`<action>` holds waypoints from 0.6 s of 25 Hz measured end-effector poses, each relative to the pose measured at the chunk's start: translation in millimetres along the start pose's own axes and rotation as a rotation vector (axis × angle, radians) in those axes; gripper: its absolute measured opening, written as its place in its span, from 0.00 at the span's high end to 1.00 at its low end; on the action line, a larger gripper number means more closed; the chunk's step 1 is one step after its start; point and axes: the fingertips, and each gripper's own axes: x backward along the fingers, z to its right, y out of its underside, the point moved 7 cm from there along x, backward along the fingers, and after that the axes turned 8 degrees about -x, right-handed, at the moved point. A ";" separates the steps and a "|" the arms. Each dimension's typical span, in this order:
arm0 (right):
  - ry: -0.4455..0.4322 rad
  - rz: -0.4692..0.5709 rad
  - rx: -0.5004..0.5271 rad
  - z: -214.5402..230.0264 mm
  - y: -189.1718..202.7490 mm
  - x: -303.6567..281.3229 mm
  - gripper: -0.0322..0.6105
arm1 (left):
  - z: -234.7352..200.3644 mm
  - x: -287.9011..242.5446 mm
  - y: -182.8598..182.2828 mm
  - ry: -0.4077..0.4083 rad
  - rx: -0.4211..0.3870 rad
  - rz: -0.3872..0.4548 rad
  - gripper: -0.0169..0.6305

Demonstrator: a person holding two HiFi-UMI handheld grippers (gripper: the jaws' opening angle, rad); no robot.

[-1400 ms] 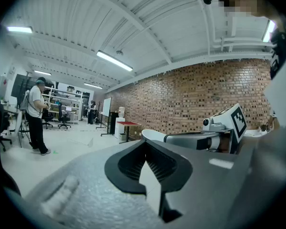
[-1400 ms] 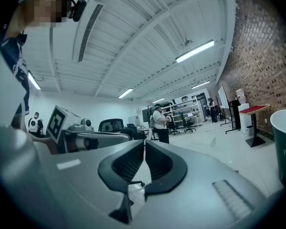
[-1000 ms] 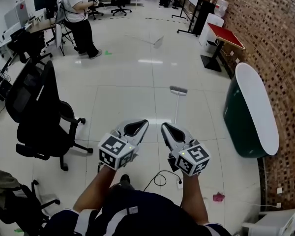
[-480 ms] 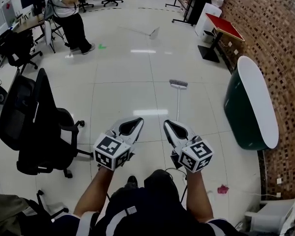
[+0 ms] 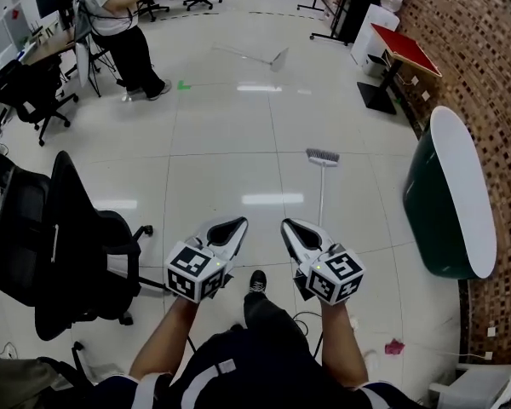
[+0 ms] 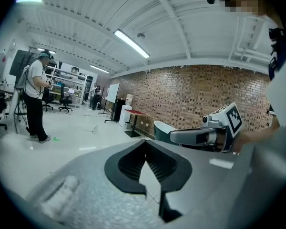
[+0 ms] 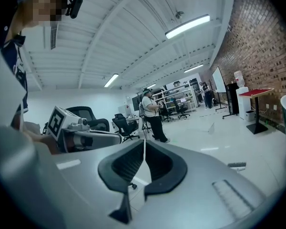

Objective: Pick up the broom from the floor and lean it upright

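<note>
Left tongs [image 5: 236,223] and right tongs [image 5: 289,225] are held out side by side over the floor [image 5: 221,169], tips a little apart from each other. Both are closed with the pads meeting and nothing between them, as each gripper view shows.

Right under the tongs are the person's forearms, dark clothing and one shoe [image 5: 257,281]. A loose cable [image 5: 300,318] is partly hidden under the right arm. A pink scrap [image 5: 395,346] lies behind and right of the right tongs, too small to identify.

The broom [image 5: 323,157] lies flat on the floor just ahead of the right tongs, not touched. Its handle runs away from them, with the bristle head at the far end. In the head view the near end of the handle disappears behind the right tongs, so I can't tell where it stops. The right gripper view catches only the bristle head, low right. The tongs' own body blocks the rest.

Left of the left tongs is a black office chair [image 5: 68,237], with its base partly hidden by the seat. Another dark chair is cut off at the bottom-left corner. Well apart to the right is a dark green rounded piece with a white top [image 5: 450,186]; unclear what it is.

Farther ahead a second long-handled tool [image 5: 277,58] lies on the floor, its head small and blurry. Far right are a red-topped table [image 5: 404,48] and a brick wall [image 5: 494,83]. Far left stands a person [image 5: 119,20], cut off by the top edge, hands holding something unclear.
</note>
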 end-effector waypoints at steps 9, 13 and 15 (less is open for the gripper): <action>-0.060 0.004 -0.074 86.5 -44.9 -83.0 0.94 | -73.1 -90.5 -31.0 -0.006 -0.011 -0.065 0.97; -0.084 -0.018 -0.082 115.0 -66.9 -119.8 0.94 | -105.5 -118.9 -50.2 -0.028 0.002 -0.081 0.97; -0.084 -0.028 -0.089 128.4 -72.6 -137.0 0.94 | -123.6 -133.2 -48.4 -0.029 0.008 -0.095 0.97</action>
